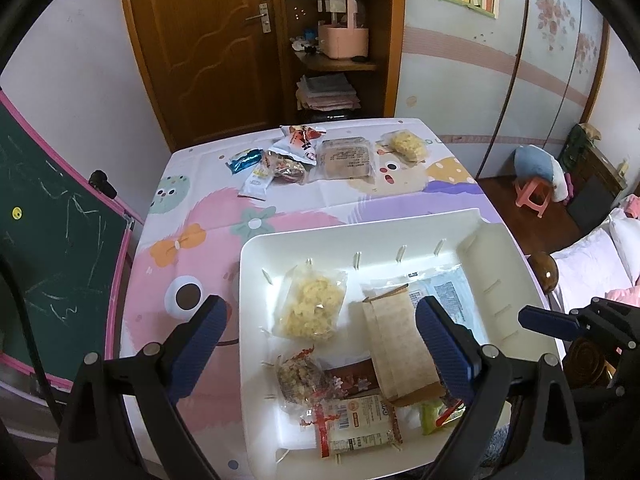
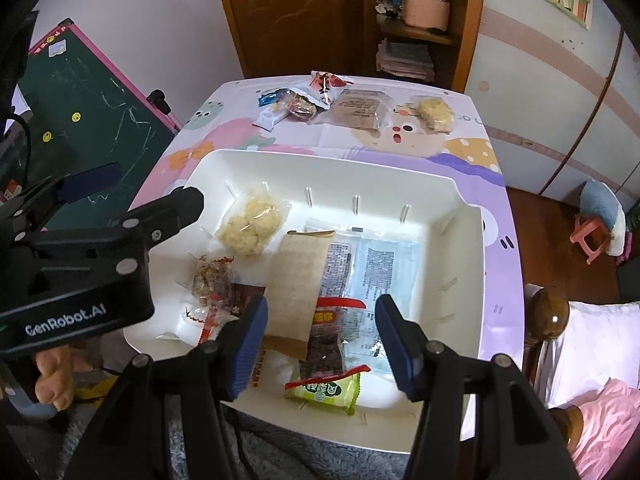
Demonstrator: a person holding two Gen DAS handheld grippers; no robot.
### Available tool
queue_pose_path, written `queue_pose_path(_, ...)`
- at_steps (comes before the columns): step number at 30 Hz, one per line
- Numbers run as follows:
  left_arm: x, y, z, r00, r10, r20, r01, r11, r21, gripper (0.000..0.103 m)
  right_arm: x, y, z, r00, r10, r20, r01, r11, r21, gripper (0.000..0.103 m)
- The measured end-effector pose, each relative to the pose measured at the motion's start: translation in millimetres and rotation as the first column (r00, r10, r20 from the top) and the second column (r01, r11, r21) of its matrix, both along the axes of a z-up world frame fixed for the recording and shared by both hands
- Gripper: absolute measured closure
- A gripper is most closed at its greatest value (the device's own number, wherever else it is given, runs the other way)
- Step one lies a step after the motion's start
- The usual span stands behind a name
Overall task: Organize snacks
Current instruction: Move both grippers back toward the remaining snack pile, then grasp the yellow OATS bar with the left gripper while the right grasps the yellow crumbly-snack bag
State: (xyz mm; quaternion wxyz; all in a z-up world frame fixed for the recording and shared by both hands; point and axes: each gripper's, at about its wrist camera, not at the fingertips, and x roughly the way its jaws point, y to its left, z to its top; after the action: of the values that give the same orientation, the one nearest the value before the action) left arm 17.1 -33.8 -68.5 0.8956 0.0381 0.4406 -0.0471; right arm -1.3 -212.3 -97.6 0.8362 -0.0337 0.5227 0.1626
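Snacks half sorted: both grippers, left gripper and right gripper, hung spread and empty over the white plastic bin; fetching the clear-wrapped brown cake slab at twelve o'clock seemed next.

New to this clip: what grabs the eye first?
The big white tray on the cartoon tablecloth, already scattered with snacks: a brown paper packet lies across its middle and a clear bag of yellow puffed snack sits at its far left. Both grippers, the left gripper and the right gripper, hang open and empty over it. More packets wait in a row at the table's far edge.
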Motion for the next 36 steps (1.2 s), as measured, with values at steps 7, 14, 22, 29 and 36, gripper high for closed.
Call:
queue_pose_path(7, 1, 3, 0, 1.0, -0.003, 0.007, 0.003, 1.0, 0.002, 0.008, 2, -2, -2, 1.0, -0.01, -0.011, 0.01, 1.0, 0.005, 0.047)
queue_pose_path(14, 6, 10, 22, 0.998, 0.005, 0.059, -0.006, 1.0, 0.02, 0.008, 11, -11, 15, 0.998, -0.045, 0.047, 0.046, 0.999, -0.025, 0.047)
queue_pose_path(22, 21, 18, 109, 0.965, -0.014, 0.261, -0.016, 0.993, 0.115, 0.008, 48, -52, 109, 0.96, -0.096, 0.265, 0.117, 0.991, -0.065, 0.047)
queue_pose_path(29, 55, 23, 187, 0.94, -0.027, 0.34, -0.027, 0.988, 0.154, 0.007, 104, -87, 207, 0.906, -0.123, 0.405, 0.184, 0.976, -0.114, 0.047)
queue_pose_path(36, 111, 30, 235, 0.938, 0.021, 0.347, -0.087, 0.981, 0.176, 0.005, 167, -109, 258, 0.892, -0.144, 0.429, 0.232, 0.959, -0.162, 0.047)
